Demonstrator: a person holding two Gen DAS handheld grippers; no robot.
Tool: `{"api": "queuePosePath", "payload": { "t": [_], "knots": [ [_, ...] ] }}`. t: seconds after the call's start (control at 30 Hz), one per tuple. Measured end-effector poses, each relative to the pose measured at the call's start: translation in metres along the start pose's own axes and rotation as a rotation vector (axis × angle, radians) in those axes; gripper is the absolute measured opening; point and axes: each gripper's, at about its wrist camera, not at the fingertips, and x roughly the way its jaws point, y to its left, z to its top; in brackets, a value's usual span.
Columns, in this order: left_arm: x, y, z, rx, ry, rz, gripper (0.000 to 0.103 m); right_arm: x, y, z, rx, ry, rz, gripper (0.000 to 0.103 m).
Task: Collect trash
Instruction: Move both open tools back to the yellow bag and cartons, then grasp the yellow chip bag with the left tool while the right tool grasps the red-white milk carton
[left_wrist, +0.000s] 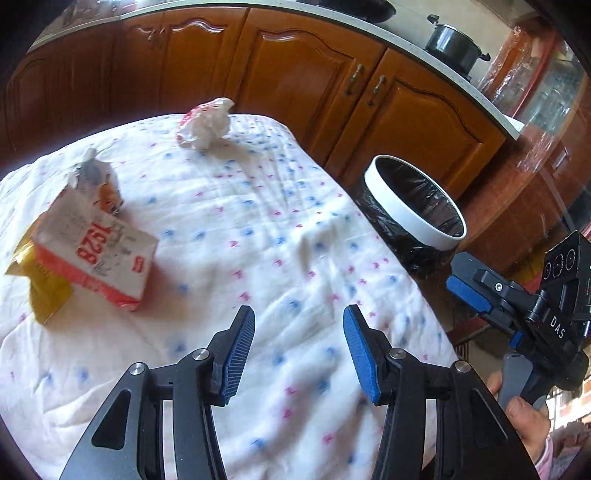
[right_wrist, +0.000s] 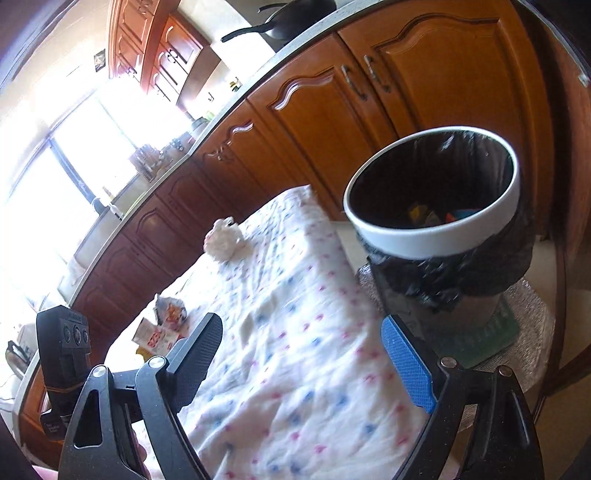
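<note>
I am holding both tools over the table, whose white cloth with pink and blue specks is covering the whole top. The trash bin, white-rimmed and lined with a black bag, is standing on a low stool just off the table's edge, I judge so that scraps can be carried a short way and dropped in; a few coloured bits are already lying at its bottom.

Three pieces are waiting on the cloth. A crumpled white plastic bag with red print is sitting near the far edge. Nearer my left side, a torn paper carton printed with red numerals is lying on its side, resting partly on a yellow wrapper, and a crushed silvery packet is standing just behind it. All three are well apart from the bin.

My left gripper is hovering above bare cloth with its blue pads roughly half spread and nothing between them; it is touching nothing. My right gripper is gaping wide, one finger over the cloth and the other towards the bin's base, and it too is empty. I judge the carton group to be the nearest pick for my left hand, with the plastic bag left for afterwards.
</note>
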Motion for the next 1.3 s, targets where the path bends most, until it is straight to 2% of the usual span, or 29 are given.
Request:
{"api": "queuePosePath", "payload": {
  "t": [0.3,0.63,0.87,1.07,1.2,1.3],
  "knots": [
    [-0.056,0.05,-0.027,-0.087,-0.058,0.083,0.049,0.016,0.043,-0.024,-0.058,0.058,0.057,0.09],
    [-0.096,0.094,-0.038,-0.168,-0.109,0.159,0.049,0.053,0.099,-0.033,-0.266,0.186,0.164,0.09],
    [-0.098,0.133,-0.031,-0.263,-0.097,0.197,0.049,0.084,0.144,-0.036,-0.467,0.287,0.245,0.09],
    [-0.094,0.151,-0.023,-0.296,-0.092,0.209,0.049,0.118,0.186,-0.041,-0.694,0.356,0.29,0.09],
    [-0.09,0.157,-0.023,-0.307,-0.08,0.221,0.049,0.147,0.203,-0.046,-0.771,0.415,0.315,0.09],
    [-0.09,0.159,-0.023,-0.311,-0.078,0.216,0.049,0.165,0.205,-0.047,-0.775,0.435,0.323,0.089]
  ]
}}
